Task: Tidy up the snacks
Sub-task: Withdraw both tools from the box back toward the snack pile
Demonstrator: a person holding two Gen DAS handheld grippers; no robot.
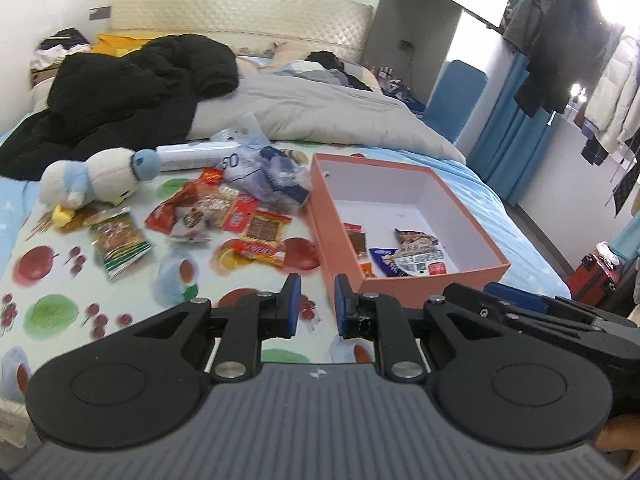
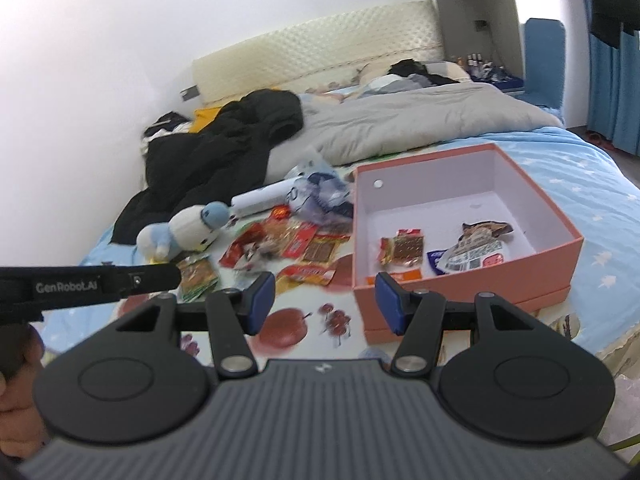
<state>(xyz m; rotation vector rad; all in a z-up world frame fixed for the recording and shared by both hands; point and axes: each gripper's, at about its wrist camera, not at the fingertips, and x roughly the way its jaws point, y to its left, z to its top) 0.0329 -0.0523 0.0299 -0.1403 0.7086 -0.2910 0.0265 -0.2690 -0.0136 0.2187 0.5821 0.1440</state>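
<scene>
A pink cardboard box (image 1: 436, 282) (image 2: 460, 298) lies open on the bed, with a few snack packets (image 1: 416, 258) (image 2: 404, 250) on its white floor. To its left a loose pile of red and orange snack packets (image 1: 224, 216) (image 2: 292, 244) lies on the fruit-print sheet. A green packet (image 1: 120, 240) (image 2: 198, 276) sits apart at the pile's left. My left gripper (image 1: 318, 306) hovers near the box's front left corner, jaws a narrow gap apart and empty. My right gripper (image 2: 325, 302) hangs open before the box's front wall, holding nothing.
A white and blue plush toy (image 1: 96, 178) (image 2: 188, 228) and a white tube (image 1: 188, 156) lie behind the pile. A black jacket (image 1: 132, 92) and a grey duvet (image 1: 320, 108) cover the far bed. A red suitcase (image 1: 596, 276) stands on the floor at the right.
</scene>
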